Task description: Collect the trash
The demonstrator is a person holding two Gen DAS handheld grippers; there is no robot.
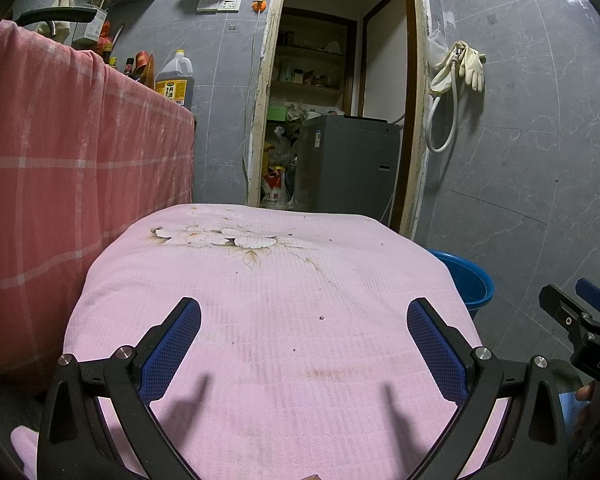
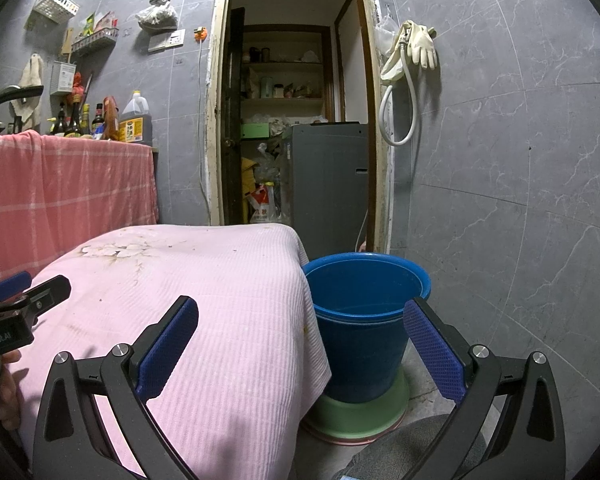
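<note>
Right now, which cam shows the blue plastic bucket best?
Right wrist: the blue plastic bucket shows whole, rim to base, beside the pink cloth-covered table. Left wrist catches only a sliver of it behind the table's edge.

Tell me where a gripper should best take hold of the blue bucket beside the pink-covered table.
Probably the rim of the blue bucket, from above on the side away from the pink cloth, one finger inside and one outside. It stands upright and open-topped, its body too wide to span. The right gripper is open and nearest.

One blue bucket (image 2: 362,320), two hand-held grippers, one pink cloth (image 1: 268,320).
</note>
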